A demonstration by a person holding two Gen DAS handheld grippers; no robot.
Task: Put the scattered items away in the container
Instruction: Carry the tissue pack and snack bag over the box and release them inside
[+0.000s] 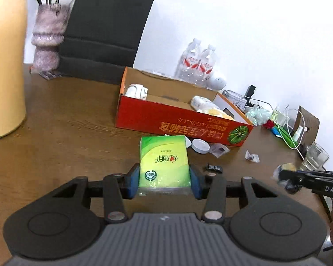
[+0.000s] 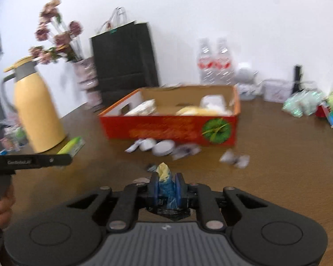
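- Clamped between the blue pads of your left claw (image 1: 164,177) sits a green-and-yellow plastic-wrapped tissue pack (image 1: 163,160), squeezed on both long sides above the brown wooden worktop (image 1: 66,115).
- Your right claw (image 2: 168,185) is closed on a small crumpled blue-and-yellow wrapper (image 2: 166,184), whose yellow tip pokes up past the pads.
- Beyond both claws stands the open red cardboard box with a green pumpkin print (image 1: 179,122), already holding a white plug-like gadget (image 1: 136,90), a white bottle (image 1: 199,102) and a yellowish packet (image 1: 215,112).
- Just in front of the box's near wall lie a round white lid (image 1: 201,145) and two small clear-wrapped sweets (image 1: 219,150), with a small black sachet (image 1: 214,167) nearer your left claw.
- Behind the box stand a black paper bag (image 1: 108,31), a mottled pink vase of flowers (image 1: 47,37) and two clear water bottles (image 1: 197,61); a yellow thermos jug (image 2: 36,108) stands off to the left.
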